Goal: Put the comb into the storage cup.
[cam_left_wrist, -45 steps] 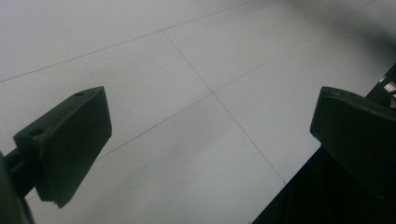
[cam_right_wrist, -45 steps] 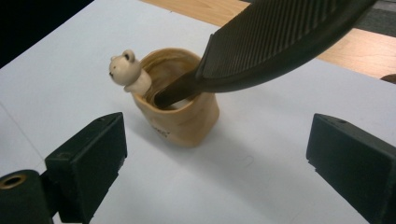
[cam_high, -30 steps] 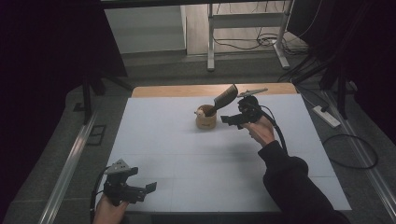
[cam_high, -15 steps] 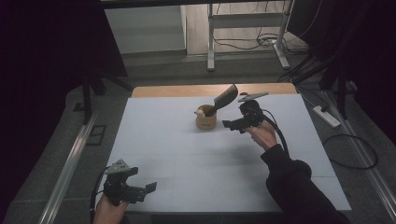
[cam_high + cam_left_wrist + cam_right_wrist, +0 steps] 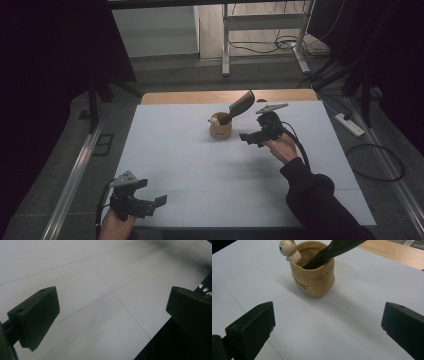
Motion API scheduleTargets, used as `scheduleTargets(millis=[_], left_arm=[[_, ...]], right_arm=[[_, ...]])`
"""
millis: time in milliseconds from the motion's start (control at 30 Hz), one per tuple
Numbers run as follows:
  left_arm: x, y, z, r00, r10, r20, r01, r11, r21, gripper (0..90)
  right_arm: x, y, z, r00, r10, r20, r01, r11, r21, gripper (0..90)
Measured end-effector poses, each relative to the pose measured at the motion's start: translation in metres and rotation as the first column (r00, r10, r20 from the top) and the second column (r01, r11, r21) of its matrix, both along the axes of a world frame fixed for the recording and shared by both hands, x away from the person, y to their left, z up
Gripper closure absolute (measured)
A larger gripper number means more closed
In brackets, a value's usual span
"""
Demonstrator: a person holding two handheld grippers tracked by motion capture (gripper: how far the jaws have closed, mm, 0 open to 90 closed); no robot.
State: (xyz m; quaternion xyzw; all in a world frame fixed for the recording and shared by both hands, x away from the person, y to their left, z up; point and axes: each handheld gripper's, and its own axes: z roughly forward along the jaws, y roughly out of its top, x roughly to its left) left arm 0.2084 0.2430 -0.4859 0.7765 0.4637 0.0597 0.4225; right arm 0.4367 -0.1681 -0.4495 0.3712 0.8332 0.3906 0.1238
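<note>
A tan pouch-shaped cup (image 5: 220, 129) (image 5: 314, 280) stands upright on the white table. A small pale animal figure (image 5: 214, 120) (image 5: 289, 248) sits on its rim. A dark flat tool (image 5: 241, 105) (image 5: 332, 251) leans out of the cup to the right. My right gripper (image 5: 250, 139) (image 5: 328, 325) is just right of the cup, pointing at it and not touching. It is open, its jaws have just been opening a little wider, and nothing is between them. My left gripper (image 5: 152, 204) (image 5: 112, 310) rests near the table's front left edge, open over bare table.
The white sheet (image 5: 200, 170) covers a wooden table whose far edge (image 5: 200, 96) shows. A power strip (image 5: 350, 125) and cables lie on the floor at the right. A metal rail (image 5: 75, 180) runs along the left. In the left gripper view the table's edge (image 5: 155, 335) is close.
My right gripper has drawn back slightly from the cup toward the person. The tool stays leaning in the cup. The left gripper has not moved.
</note>
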Motion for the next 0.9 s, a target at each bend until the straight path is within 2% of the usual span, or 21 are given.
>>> scheduleTargets(millis=[367,900], left_arm=[[-0.002,-0.001,0.002,0.9998,0.005,0.018,-0.005,0.9998,0.021,0.0],[-0.004,0.0,0.003,0.9991,0.017,0.039,-0.019,0.9989,0.042,0.0]], right_arm=[[-0.013,-0.002,0.007,0.9995,0.028,0.014,-0.028,1.0,0.006,0.1],[-0.025,-0.005,0.012,0.9981,0.062,-0.002,-0.062,0.998,0.016,0.2]])
